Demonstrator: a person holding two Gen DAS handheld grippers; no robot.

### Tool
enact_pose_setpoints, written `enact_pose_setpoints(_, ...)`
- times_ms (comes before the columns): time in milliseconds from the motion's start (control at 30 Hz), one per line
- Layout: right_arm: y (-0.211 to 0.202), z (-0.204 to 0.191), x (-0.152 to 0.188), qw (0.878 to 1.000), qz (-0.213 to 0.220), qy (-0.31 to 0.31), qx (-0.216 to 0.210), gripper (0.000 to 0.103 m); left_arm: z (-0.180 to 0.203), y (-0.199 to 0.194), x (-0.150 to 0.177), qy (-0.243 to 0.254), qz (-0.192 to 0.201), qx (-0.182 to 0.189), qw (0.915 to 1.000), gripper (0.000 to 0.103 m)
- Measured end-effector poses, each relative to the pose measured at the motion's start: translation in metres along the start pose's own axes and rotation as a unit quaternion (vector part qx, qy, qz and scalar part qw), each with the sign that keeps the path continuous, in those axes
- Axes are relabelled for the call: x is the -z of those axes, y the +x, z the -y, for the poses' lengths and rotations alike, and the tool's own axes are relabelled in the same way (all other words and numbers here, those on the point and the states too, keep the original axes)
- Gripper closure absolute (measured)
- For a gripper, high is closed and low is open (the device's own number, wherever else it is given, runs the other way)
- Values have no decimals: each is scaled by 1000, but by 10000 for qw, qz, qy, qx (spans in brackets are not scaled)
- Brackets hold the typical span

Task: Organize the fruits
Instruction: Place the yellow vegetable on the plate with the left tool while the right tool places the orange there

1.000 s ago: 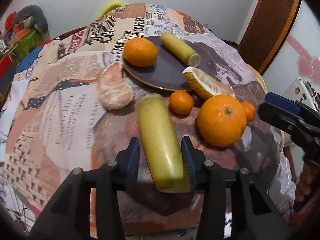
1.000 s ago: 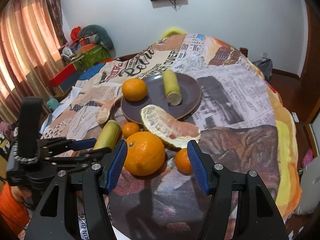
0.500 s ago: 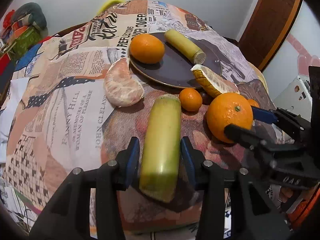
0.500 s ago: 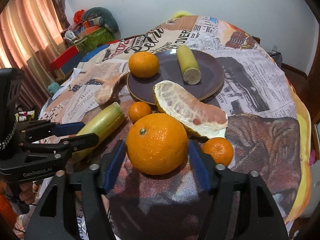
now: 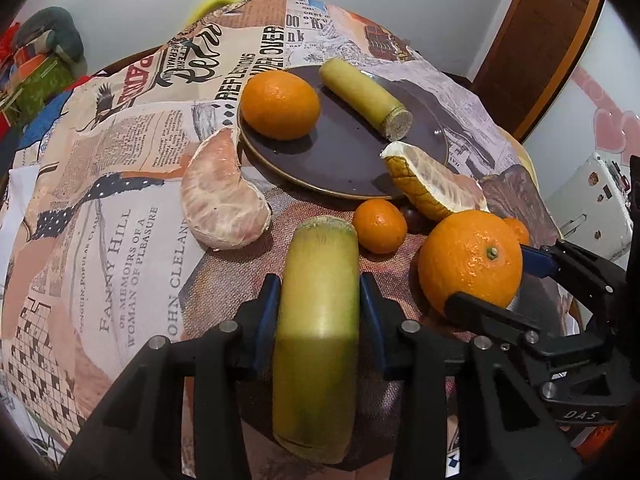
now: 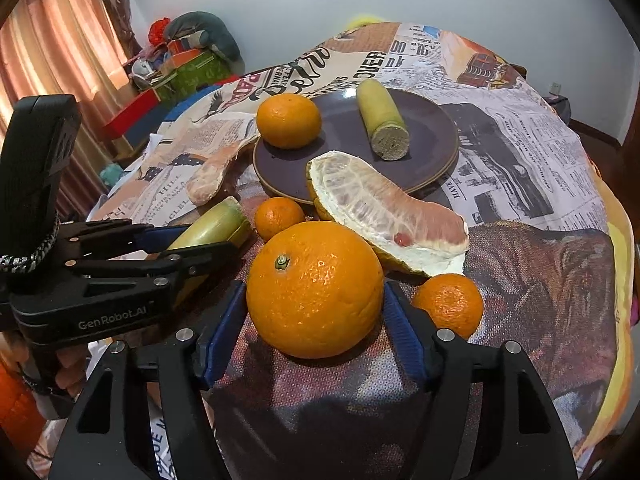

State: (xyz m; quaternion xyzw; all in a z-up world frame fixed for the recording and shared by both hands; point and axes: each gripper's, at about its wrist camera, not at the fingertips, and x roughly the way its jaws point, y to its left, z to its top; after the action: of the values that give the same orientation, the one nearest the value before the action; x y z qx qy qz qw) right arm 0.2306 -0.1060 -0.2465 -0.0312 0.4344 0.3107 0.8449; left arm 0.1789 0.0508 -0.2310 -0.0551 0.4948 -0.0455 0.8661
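Observation:
My left gripper [image 5: 318, 312] is shut on a yellow-green sugarcane piece [image 5: 318, 340] and holds it just above the cloth; it also shows in the right wrist view [image 6: 212, 228]. My right gripper [image 6: 314, 320] is shut on a large orange [image 6: 314, 292], which also shows in the left wrist view [image 5: 470, 260]. A dark plate [image 6: 432, 152] holds another orange [image 6: 289, 120] and a second sugarcane piece [image 6: 382, 120]. A pomelo wedge with peel [image 6: 384, 212] leans on the plate's rim. A peeled pomelo segment [image 5: 222, 196] lies left of the plate.
Two small tangerines lie on the cloth, one [image 6: 279, 218] in front of the plate and one [image 6: 448, 304] right of the large orange. The newspaper-print cloth [image 6: 520, 152] covers a round table that drops off at the edges. Clutter [image 6: 188, 60] is piled at the far left.
Both grippers have closed in: the left one tightened on the sugarcane piece and raised it, the right one moved forward and closed on the large orange.

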Motion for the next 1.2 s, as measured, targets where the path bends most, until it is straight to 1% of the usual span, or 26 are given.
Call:
enact_pose_setpoints(200,-12,-2,-1,9999,145,20,-15,39,0,-33,1,-15,368,-44,9993,64)
enact_pose_setpoints(333,-32,-4,-5,9991,417,23,-1,39,4,-56,0,15,653,-111,9978,65)
enact_pose_setpoints(567,-58,5,-18,9961,865,116,151,39,11,-88,-14,13,1154,-68,9933,65)
enact_pose_setpoints(867,-75,24,-41,9911,1253,203,410,39,24,-101,-44,92,1563,-6,9877,65)
enact_pose_setpoints(1200,-72,40,-62,9881,1440,201,510,39,30,-83,-75,137,1618,118,9867,65)
